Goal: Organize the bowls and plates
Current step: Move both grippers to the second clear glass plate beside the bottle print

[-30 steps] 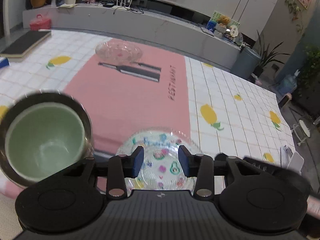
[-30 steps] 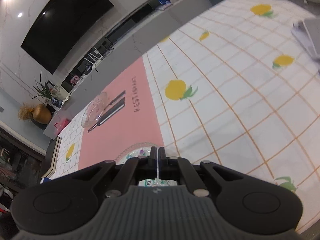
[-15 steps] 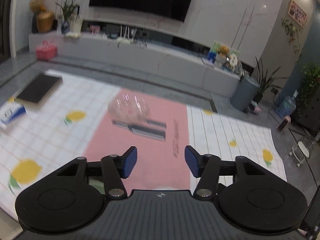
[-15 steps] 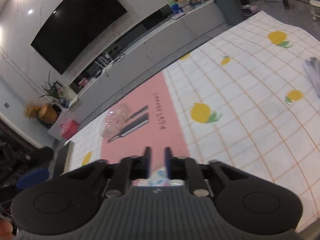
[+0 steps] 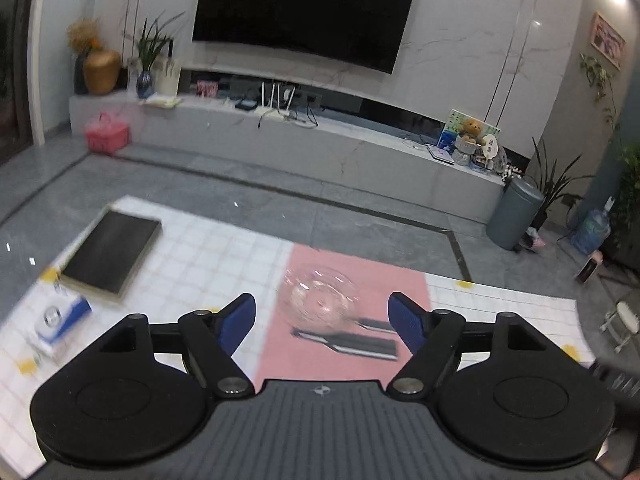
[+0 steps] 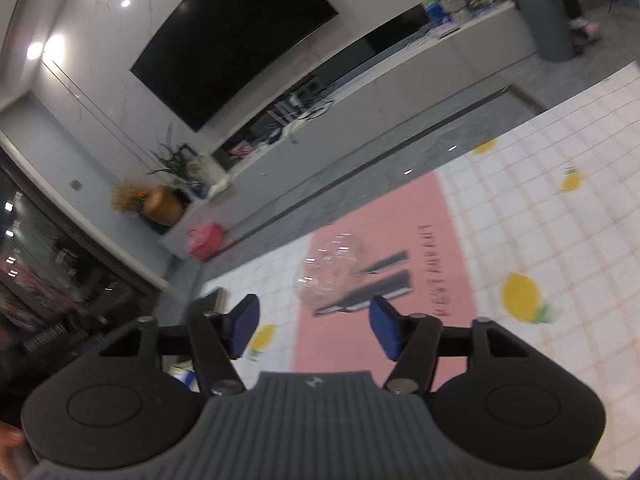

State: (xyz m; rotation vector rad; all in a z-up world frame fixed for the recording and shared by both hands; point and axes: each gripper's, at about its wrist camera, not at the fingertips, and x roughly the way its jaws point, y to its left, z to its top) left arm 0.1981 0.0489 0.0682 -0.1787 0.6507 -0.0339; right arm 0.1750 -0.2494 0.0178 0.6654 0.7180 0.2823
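Note:
A clear glass bowl (image 5: 320, 297) with pink spots sits on the pink mat (image 5: 360, 344) at the table's far side; it also shows in the right wrist view (image 6: 330, 276). My left gripper (image 5: 322, 322) is open and empty, raised well above the table and short of the bowl. My right gripper (image 6: 314, 328) is open and empty, also raised and tilted. The printed glass plate and the green bowl are out of view beneath the grippers.
A dark book (image 5: 110, 254) and a blue-white box (image 5: 60, 320) lie at the table's left. A printed knife and fork graphic (image 5: 348, 342) is on the mat. The lemon-print cloth (image 6: 560, 260) covers the table. Beyond the table are a floor, a TV bench and a grey bin (image 5: 516, 216).
Both grippers have lifted away from the table and tilted up toward the room. The right gripper, shut on the printed plate a second ago, has opened wide. The left has opened wider.

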